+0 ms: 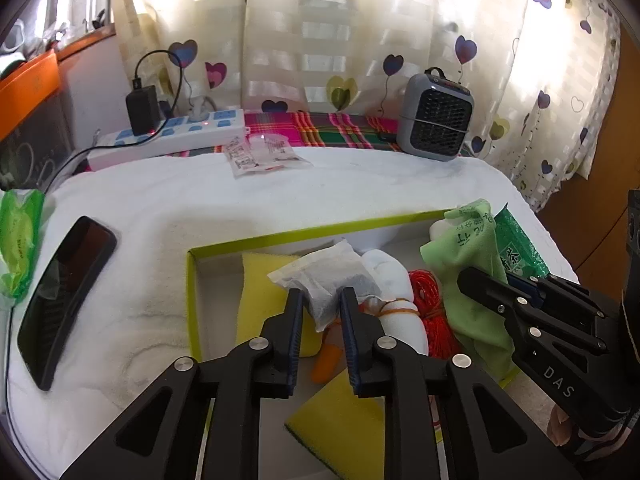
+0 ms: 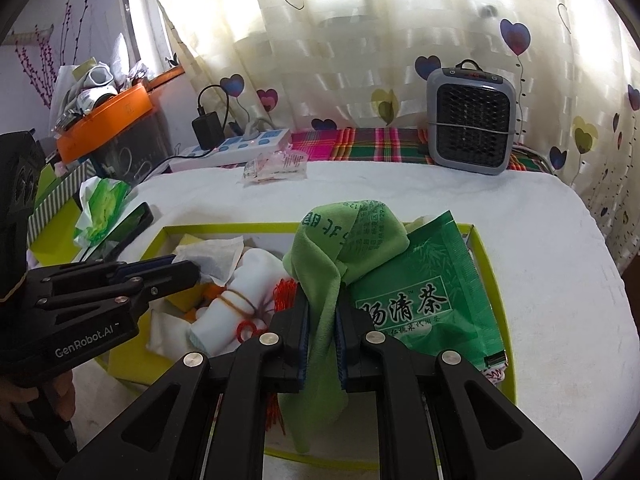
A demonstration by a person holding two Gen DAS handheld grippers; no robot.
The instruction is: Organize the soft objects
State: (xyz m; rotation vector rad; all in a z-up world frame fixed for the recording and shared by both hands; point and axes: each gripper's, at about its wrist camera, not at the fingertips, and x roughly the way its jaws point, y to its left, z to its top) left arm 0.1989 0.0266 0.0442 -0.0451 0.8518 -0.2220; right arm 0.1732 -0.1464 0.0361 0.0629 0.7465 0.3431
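Softly, fleecy green cloth drapes over glossy tea packet.

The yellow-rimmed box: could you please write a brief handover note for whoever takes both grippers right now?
Left gripper: jaws slightly apart around a corner of the grey sachet, apparently not pinching it, over the box.
Right gripper: shut on the green cloth, over the box's right side.
Already in the box: yellow sponge, white roll, red cord, green tea packet.
Left: probably lay the cloth in; the green tissue pack lies outside on the white towel.
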